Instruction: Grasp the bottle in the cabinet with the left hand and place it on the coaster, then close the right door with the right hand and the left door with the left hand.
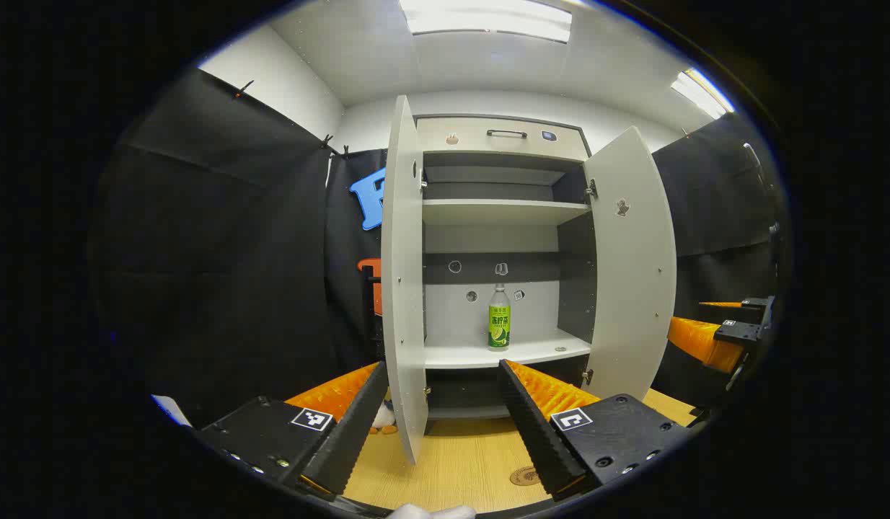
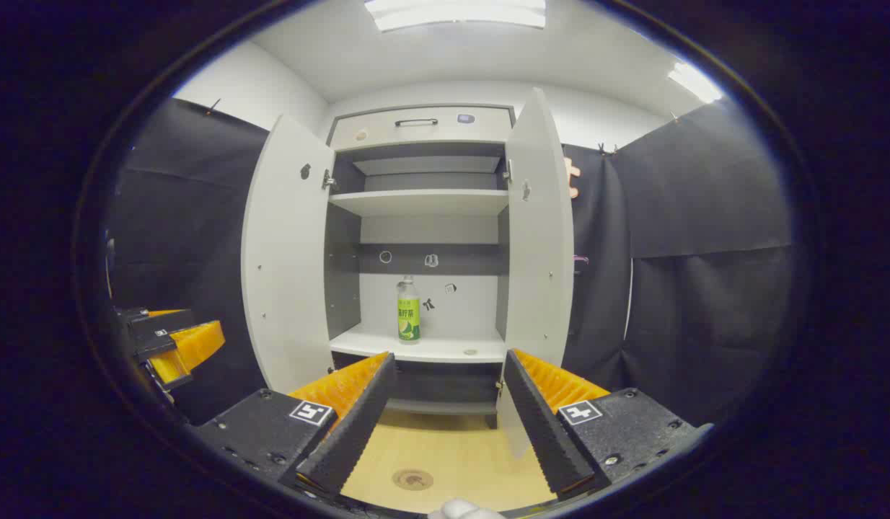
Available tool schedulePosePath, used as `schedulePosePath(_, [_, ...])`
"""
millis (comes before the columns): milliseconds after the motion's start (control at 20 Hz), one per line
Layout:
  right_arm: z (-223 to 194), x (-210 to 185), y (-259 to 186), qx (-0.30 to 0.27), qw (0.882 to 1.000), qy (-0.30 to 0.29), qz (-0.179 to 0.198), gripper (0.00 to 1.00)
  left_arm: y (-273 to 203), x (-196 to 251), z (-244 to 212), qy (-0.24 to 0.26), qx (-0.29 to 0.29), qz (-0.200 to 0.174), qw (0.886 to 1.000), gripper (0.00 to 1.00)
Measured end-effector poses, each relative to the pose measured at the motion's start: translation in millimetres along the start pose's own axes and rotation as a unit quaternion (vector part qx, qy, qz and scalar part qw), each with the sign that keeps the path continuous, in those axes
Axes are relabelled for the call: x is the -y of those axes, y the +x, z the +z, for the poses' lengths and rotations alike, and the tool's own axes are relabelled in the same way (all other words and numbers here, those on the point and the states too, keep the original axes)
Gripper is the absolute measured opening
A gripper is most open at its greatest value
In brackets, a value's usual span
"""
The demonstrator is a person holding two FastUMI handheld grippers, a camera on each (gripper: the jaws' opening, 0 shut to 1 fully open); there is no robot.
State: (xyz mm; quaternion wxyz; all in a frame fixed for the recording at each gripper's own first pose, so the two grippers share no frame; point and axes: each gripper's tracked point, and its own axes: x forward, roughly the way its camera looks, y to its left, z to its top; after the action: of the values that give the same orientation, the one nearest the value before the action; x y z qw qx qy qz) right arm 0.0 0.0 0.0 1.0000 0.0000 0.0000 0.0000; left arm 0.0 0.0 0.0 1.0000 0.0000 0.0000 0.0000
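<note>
A clear bottle with a green label [image 1: 498, 317] [image 2: 408, 310] stands upright on the lower shelf of a white cabinet [image 1: 503, 353]. Both doors are swung wide: the left door [image 1: 402, 274] [image 2: 286, 259] and the right door [image 1: 632, 267] [image 2: 539, 231]. A round brown coaster [image 1: 524, 476] [image 2: 412, 479] lies on the wooden table in front of the cabinet. My left gripper [image 1: 443, 367] is open, well short of the shelf, with nothing between its fingers. My right gripper [image 2: 448, 357] is open too, facing the cabinet beside the right door. Each view catches the other gripper off to the side, the right one [image 1: 726, 331] and the left one [image 2: 171, 339].
An empty upper shelf [image 1: 503, 210] and a drawer with a dark handle [image 1: 506, 133] sit above the bottle. A small white and orange object [image 1: 384, 418] lies on the table by the left door's foot. Black cloth walls close in both sides.
</note>
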Motion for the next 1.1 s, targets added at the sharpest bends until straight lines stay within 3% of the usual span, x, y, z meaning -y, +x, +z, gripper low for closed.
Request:
schedulePosePath(400, [-7,7,31,-0.019,1.000,0.001,0.019,0.99,29,11,-1,0.009,-0.010,-0.001,1.000,0.94])
schedulePosePath(450, [-6,10,37,-0.018,1.000,0.002,0.019,0.99,38,16,-2,0.009,-0.011,-0.005,1.000,0.98])
schedulePosePath(500, [-6,13,42,-0.019,1.000,0.004,0.018,0.99,45,20,-2,0.011,-0.011,-0.007,1.000,0.94])
schedulePosePath(700, [-7,20,65,-0.023,0.999,0.008,0.025,0.99,89,39,-2,0.010,-0.007,-0.019,1.000,0.94])
schedulePosePath(850, [-5,26,79,-0.024,0.999,0.008,0.028,0.99,140,54,5,0.008,0.005,-0.023,1.000,0.91])
schedulePosePath(1100, [-3,35,97,-0.029,0.999,0.008,0.031,0.99,227,78,15,0.006,0.020,-0.034,0.999,0.94])
